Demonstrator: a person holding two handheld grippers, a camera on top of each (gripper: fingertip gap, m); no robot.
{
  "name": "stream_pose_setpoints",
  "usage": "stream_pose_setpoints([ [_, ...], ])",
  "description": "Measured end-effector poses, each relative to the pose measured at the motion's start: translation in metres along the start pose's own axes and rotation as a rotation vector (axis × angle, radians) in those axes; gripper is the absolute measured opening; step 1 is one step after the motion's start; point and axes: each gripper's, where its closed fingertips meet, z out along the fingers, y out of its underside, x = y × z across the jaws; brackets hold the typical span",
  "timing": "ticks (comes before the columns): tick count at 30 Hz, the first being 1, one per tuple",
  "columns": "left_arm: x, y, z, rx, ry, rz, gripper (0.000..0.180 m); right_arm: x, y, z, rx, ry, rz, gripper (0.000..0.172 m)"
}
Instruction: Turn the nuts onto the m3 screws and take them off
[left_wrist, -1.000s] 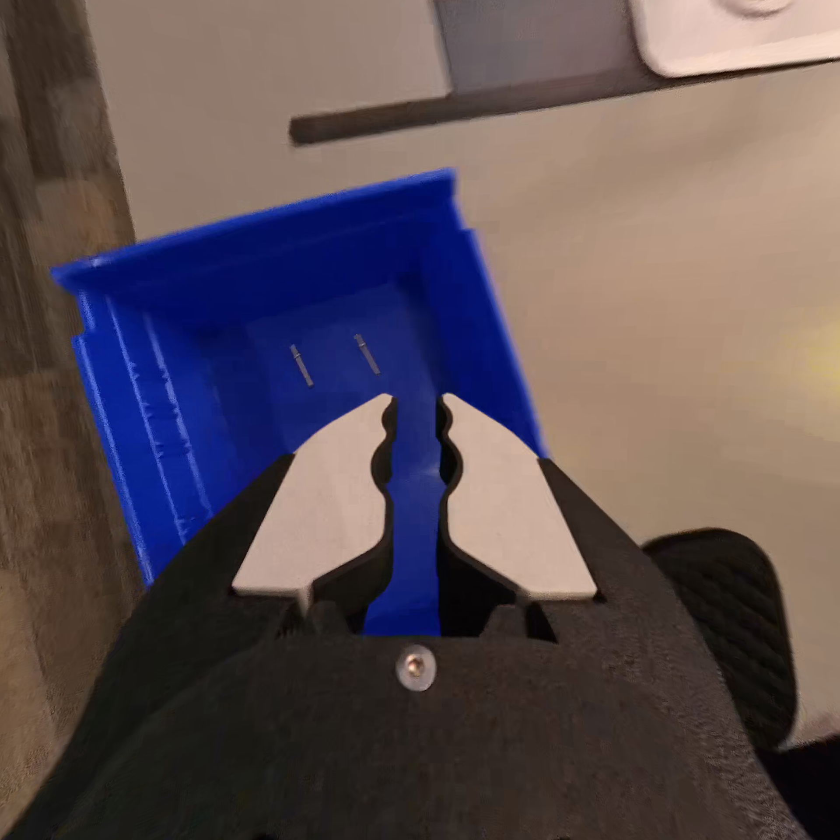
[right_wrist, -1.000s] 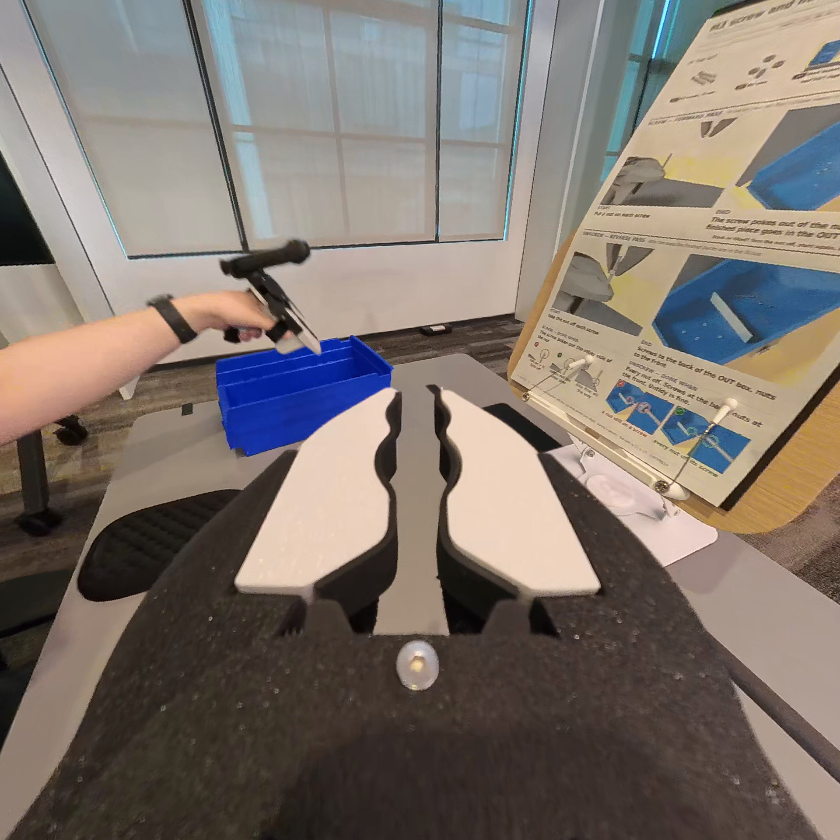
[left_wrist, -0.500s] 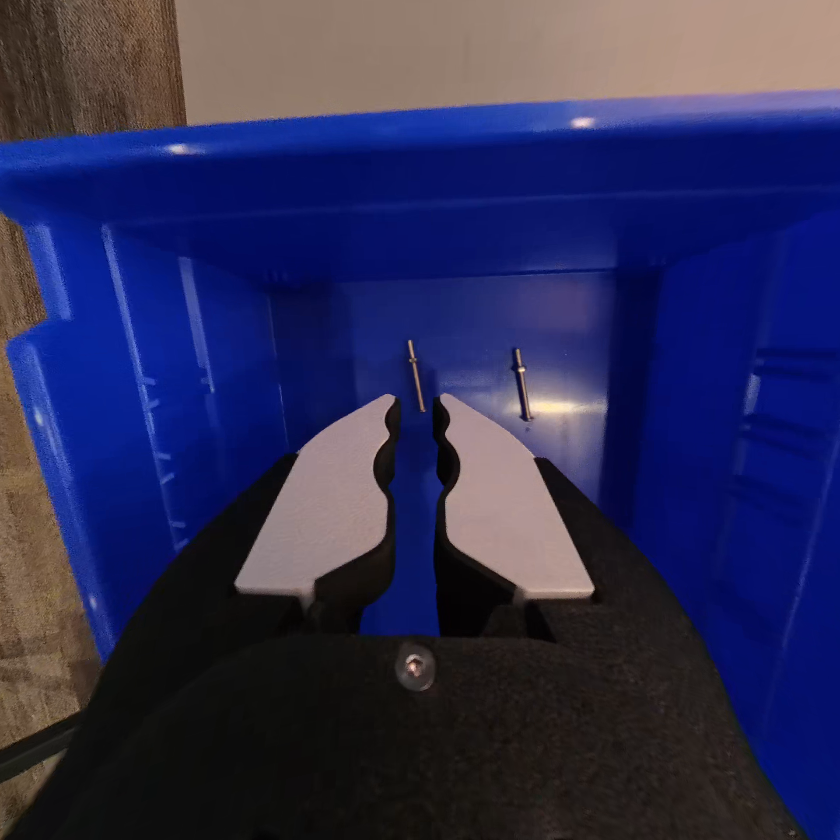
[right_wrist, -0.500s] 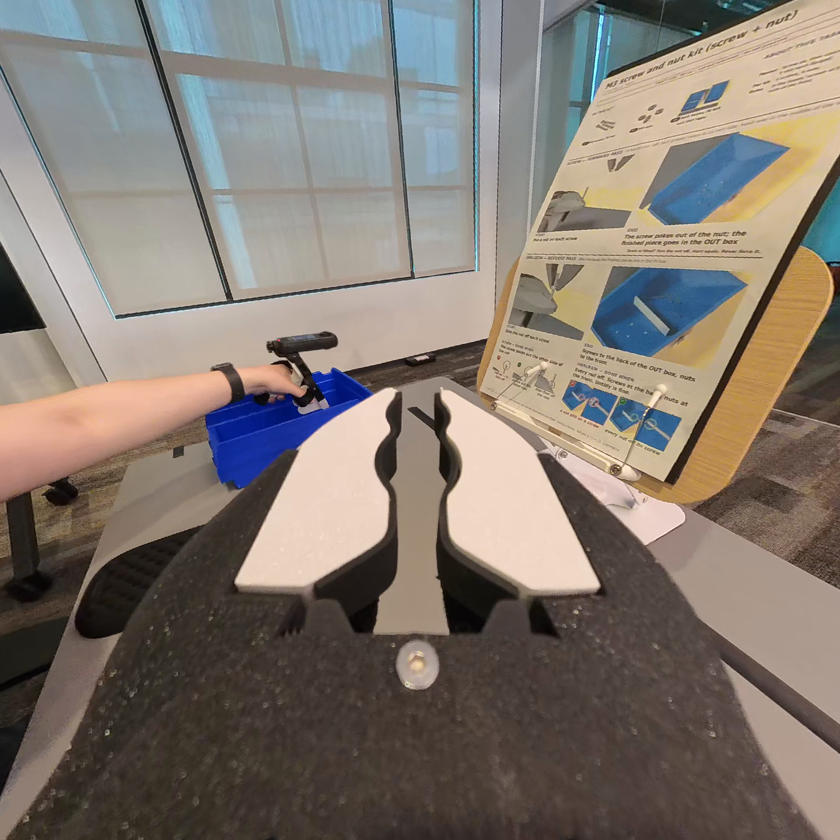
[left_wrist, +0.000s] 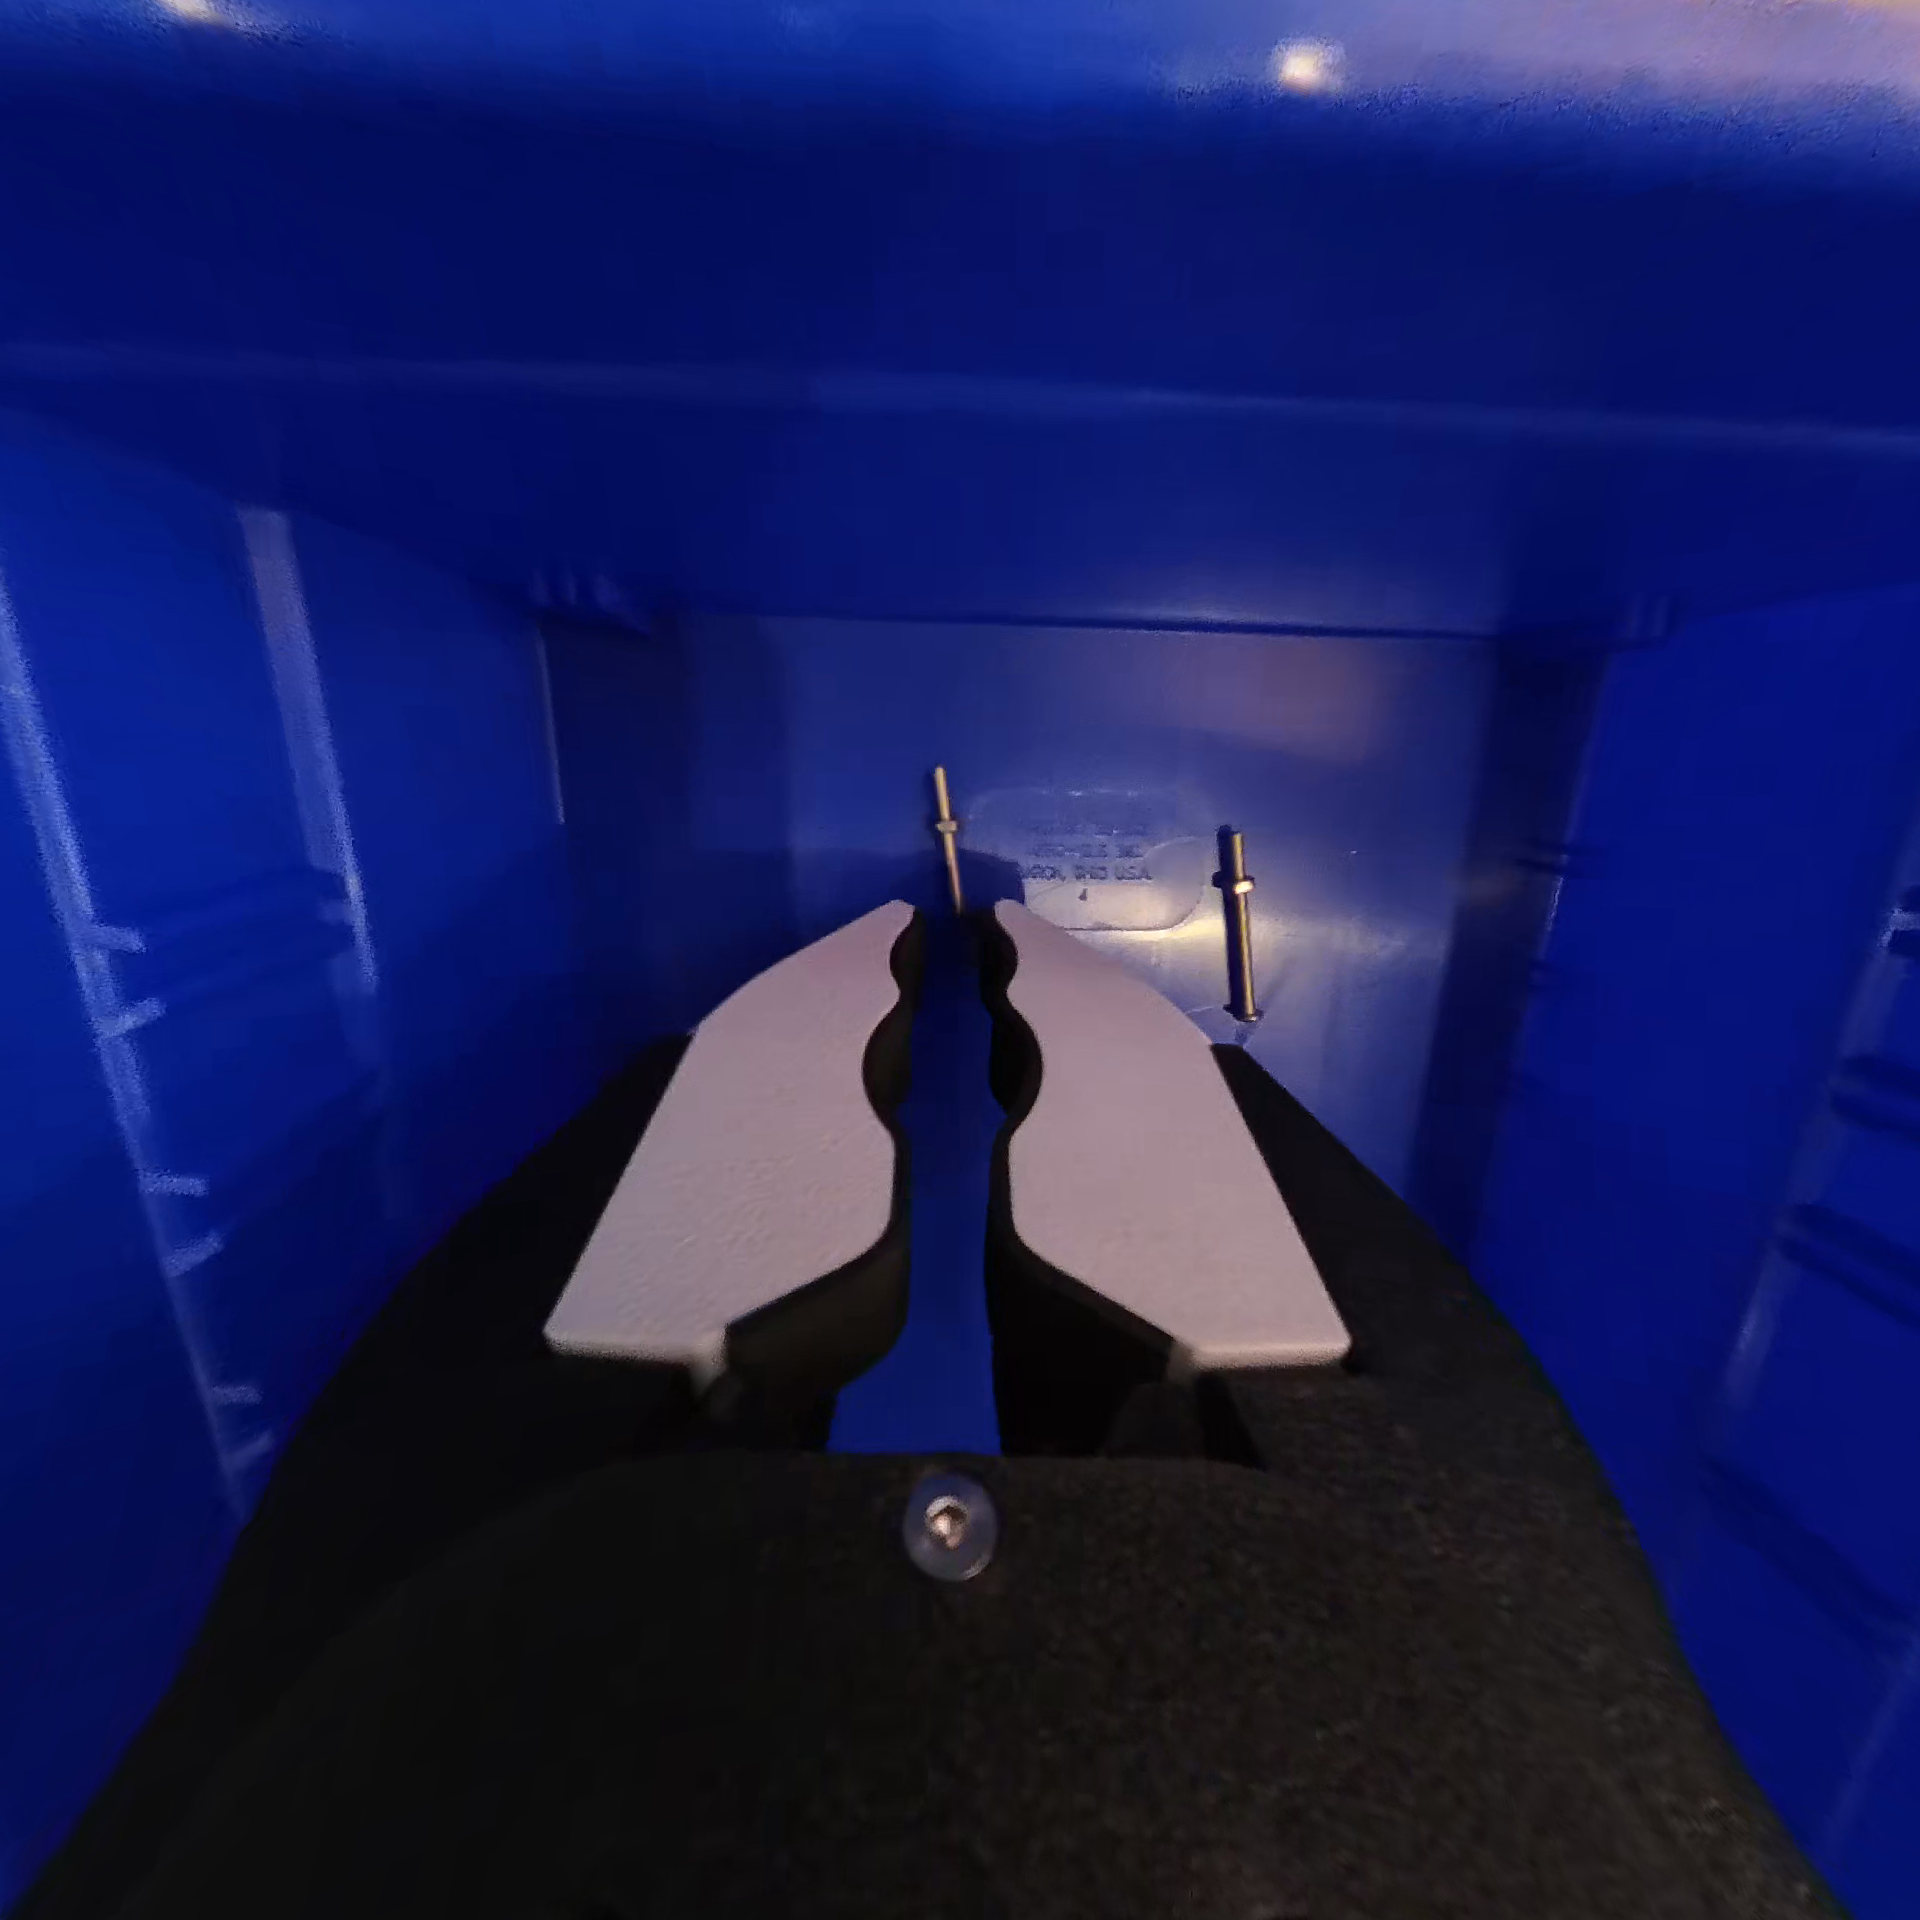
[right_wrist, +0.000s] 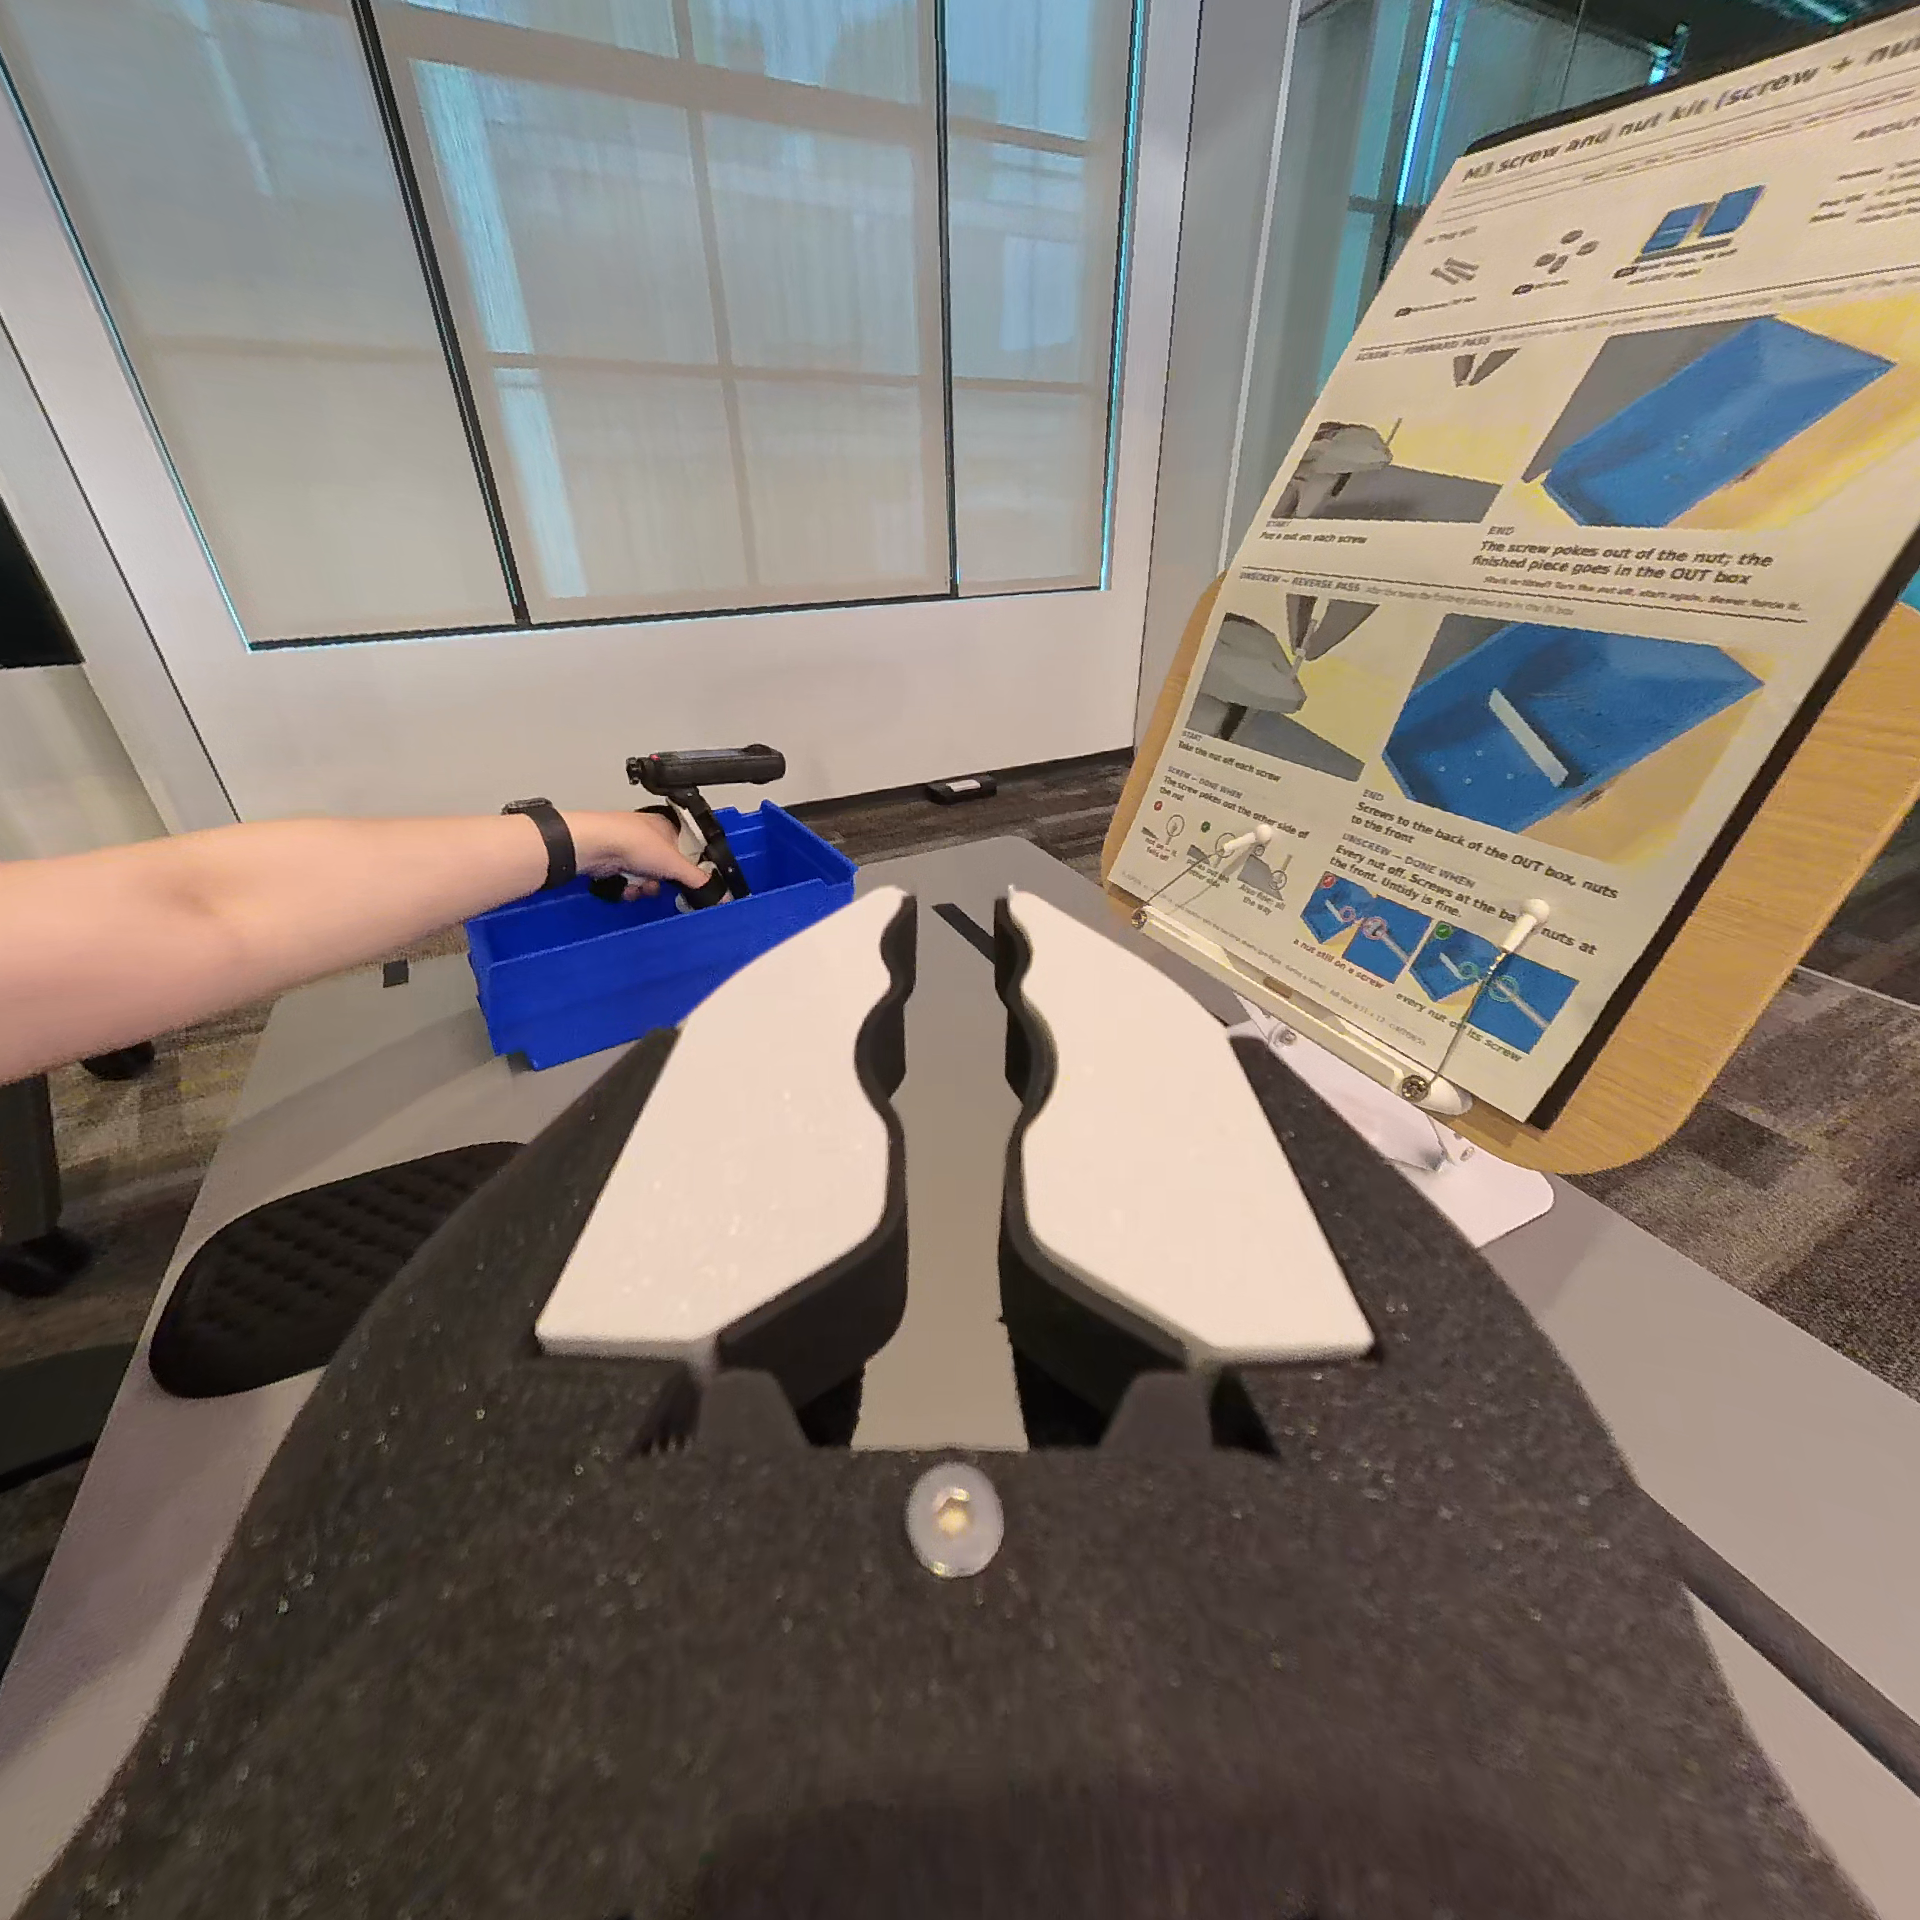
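Note:
My left gripper (left_wrist: 955, 909) is deep inside a blue bin (left_wrist: 416, 831), open, with a narrow gap between its fingertips. A thin metal screw with a nut on it (left_wrist: 947, 836) lies on the bin floor just beyond the gap, its near end at the fingertips; the pads do not press on it. A second screw with a nut (left_wrist: 1237, 925) lies to the right. My right gripper (right_wrist: 956, 909) is open and empty above the grey table (right_wrist: 1714, 1382). In the right wrist view the left gripper (right_wrist: 707, 862), held by a hand, dips into the blue bin (right_wrist: 623, 977).
An instruction board (right_wrist: 1538, 582) stands on a wooden stand at the right of the table, on a white base (right_wrist: 1496, 1195). A black textured pad (right_wrist: 301, 1247) lies at the table's left edge. Windows and carpet floor lie behind the table. Spacing between my two grippers at the tips: around 70 centimetres.
My left gripper has gone down from above the bin into it, closing in on the left screw. My right gripper has tilted and shifted a little, still open and empty.

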Motion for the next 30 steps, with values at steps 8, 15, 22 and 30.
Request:
stream_pose_setpoints([
  [8,-0.002,0.004,0.0,-0.033,-0.05,0.051,0.004,0.002,0.005,0.002,-0.023,0.009,-0.007,0.013],
  [15,-0.009,-0.003,-0.023,0.155,-0.057,0.067,0.003,0.008,0.009,0.003,-0.014,0.001,0.032,0.013],
  [22,0.121,-0.041,-0.181,0.778,0.455,0.136,0.003,-0.004,0.009,0.024,0.008,-0.066,0.065,0.013],
  [30,0.377,0.045,-0.313,0.919,1.184,0.544,0.002,-0.071,0.005,0.065,0.052,-0.279,-0.007,0.013],
])
